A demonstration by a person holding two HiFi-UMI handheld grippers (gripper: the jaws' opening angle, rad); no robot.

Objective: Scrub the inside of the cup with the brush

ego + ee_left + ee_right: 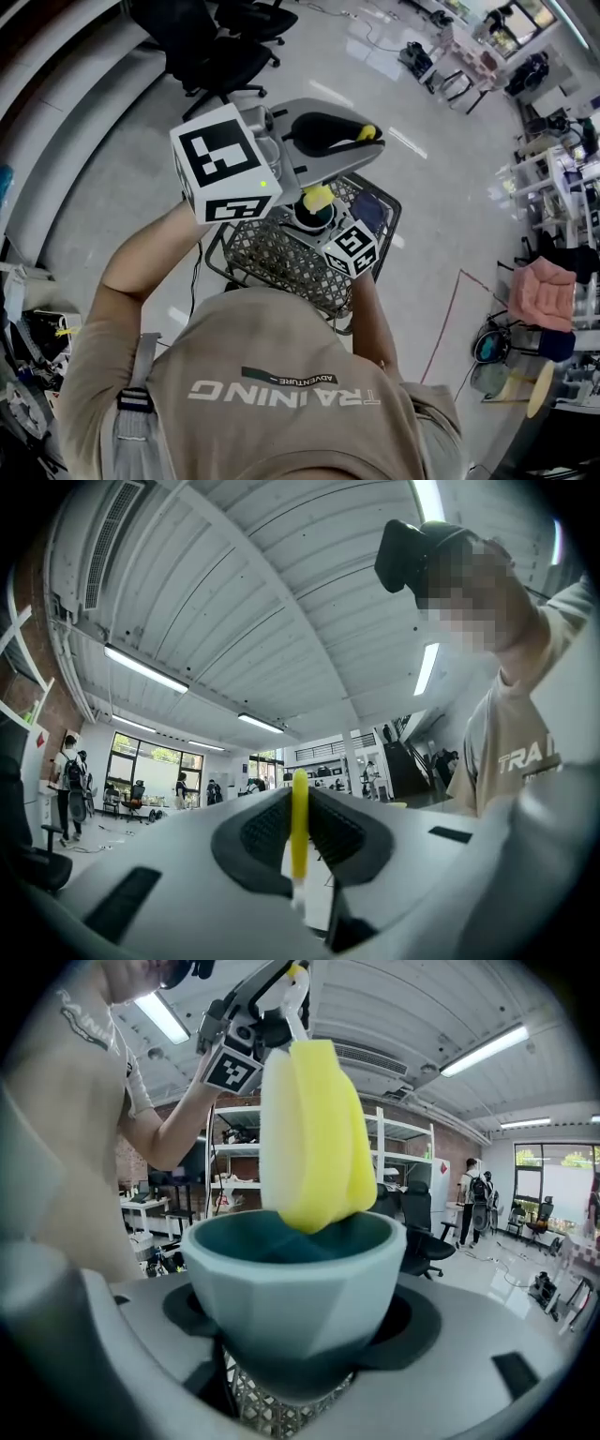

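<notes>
My right gripper (292, 1335) is shut on a pale teal faceted cup (291, 1288), held upright above a wire basket. A yellow sponge brush head (314, 1138) dips just into the cup's mouth from above. Its thin yellow handle (299, 822) is clamped between the dark pads of my left gripper (300, 855), which points upward. In the head view the left gripper (323, 136) is above the cup (314, 217), with the sponge (317, 197) at the cup's rim. The right gripper (342, 239) holds the cup from below.
A black wire mesh basket (272, 258) stands under the cup. Office chairs (220, 47) are on the grey floor behind. A pink cloth (544, 292) lies at the right near cluttered benches. People stand far off by the windows (70, 780).
</notes>
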